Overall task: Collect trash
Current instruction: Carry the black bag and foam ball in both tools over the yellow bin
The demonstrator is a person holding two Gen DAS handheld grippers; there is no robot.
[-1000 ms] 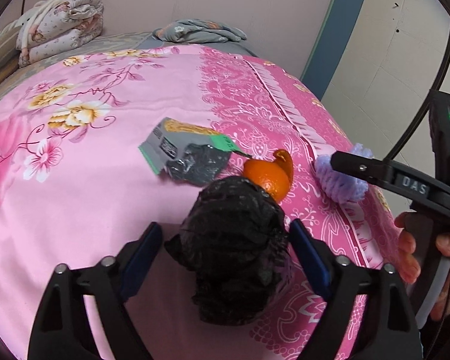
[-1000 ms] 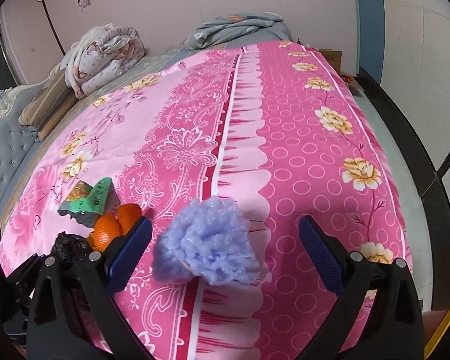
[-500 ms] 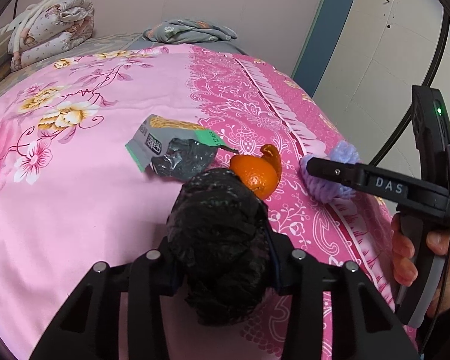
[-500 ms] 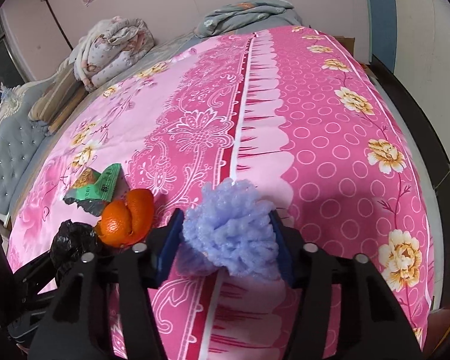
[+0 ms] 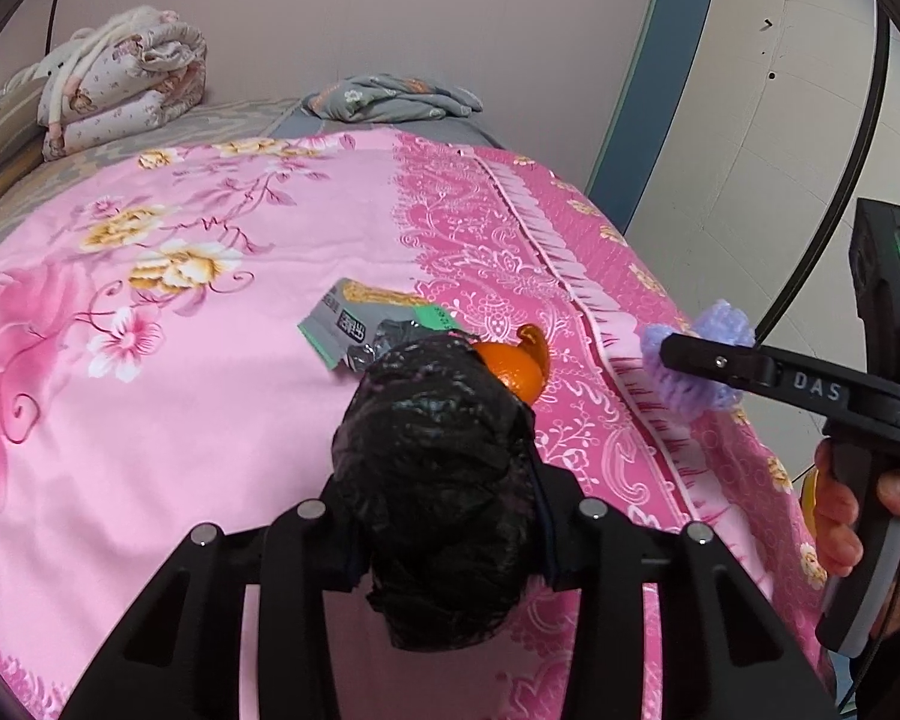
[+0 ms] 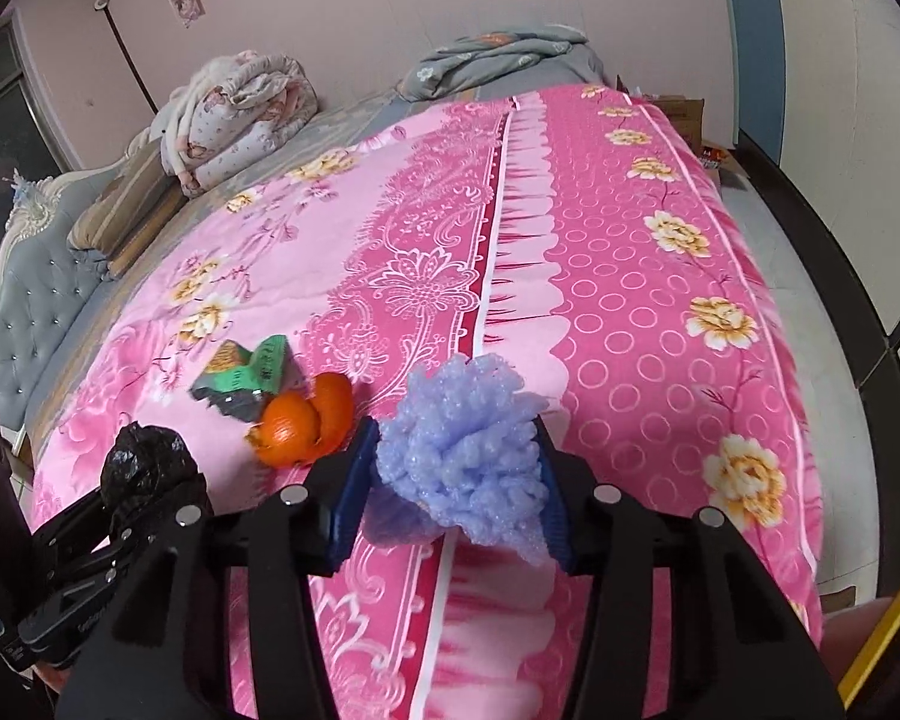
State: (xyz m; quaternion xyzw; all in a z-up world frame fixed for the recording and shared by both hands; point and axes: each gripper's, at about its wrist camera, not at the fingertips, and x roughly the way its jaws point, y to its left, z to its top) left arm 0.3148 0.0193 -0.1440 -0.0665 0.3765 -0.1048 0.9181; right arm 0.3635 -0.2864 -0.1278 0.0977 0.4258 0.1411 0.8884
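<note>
My left gripper [image 5: 444,540] is shut on a crumpled black plastic bag [image 5: 438,474], held just above the pink bedspread [image 5: 180,420]. The jaws of my right gripper [image 6: 453,483] are closing, and their blue pads press on a purple foam fruit net [image 6: 462,456] lifted off the bed. An orange peel [image 5: 513,366] and a green and grey snack wrapper [image 5: 354,327] lie on the bedspread beyond the bag. In the right wrist view, the peel [image 6: 300,420] and wrapper [image 6: 246,372] sit left of the net, with the black bag [image 6: 144,468] further left.
A folded floral quilt [image 5: 120,78] and a grey blanket [image 5: 390,99] lie at the far end of the bed. A padded headboard [image 6: 24,276] stands at the left. The bed's edge drops to the floor on the right, near a cardboard box [image 6: 684,114].
Both grippers went from wide open around their items to closed on them. The black bag and the purple net have since risen a little off the bedspread.
</note>
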